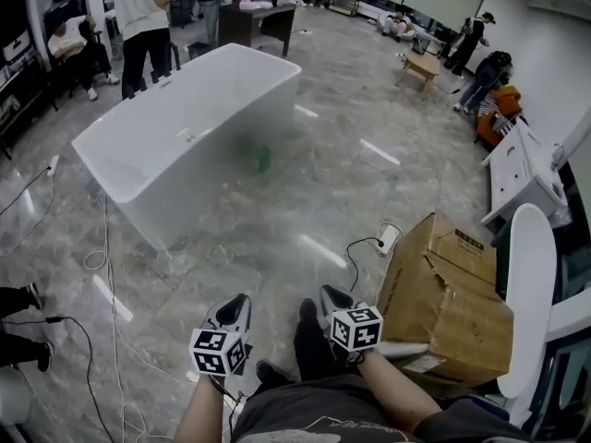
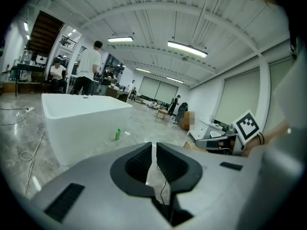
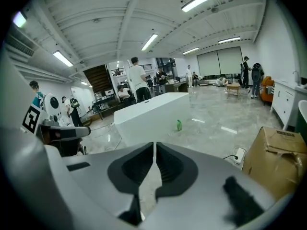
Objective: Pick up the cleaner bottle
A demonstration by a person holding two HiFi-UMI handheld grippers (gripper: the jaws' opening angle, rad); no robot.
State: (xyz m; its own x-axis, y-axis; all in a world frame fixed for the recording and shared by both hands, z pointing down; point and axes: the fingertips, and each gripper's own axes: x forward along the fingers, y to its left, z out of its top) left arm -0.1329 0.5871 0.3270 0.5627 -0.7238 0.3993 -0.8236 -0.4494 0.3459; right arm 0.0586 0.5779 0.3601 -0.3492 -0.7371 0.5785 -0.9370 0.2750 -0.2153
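The cleaner bottle [image 1: 263, 159] is small and green. It stands on the grey marble floor beside the near side of a white bathtub [image 1: 185, 127], well ahead of both grippers. It also shows as a small green shape in the left gripper view [image 2: 117, 134] and the right gripper view [image 3: 179, 125]. My left gripper [image 1: 235, 308] and right gripper [image 1: 332, 298] are held low and close to my body, side by side. Both point toward the bottle. The left gripper's jaws [image 2: 154, 147] and the right gripper's jaws [image 3: 155, 147] are shut with nothing between them.
A battered cardboard box [image 1: 445, 293] sits on the floor at my right, with a power strip [image 1: 388, 240] and its cable beside it. Loose cables [image 1: 102, 266] lie at the left. White furniture [image 1: 526, 178] stands at the right. People stand beyond the tub.
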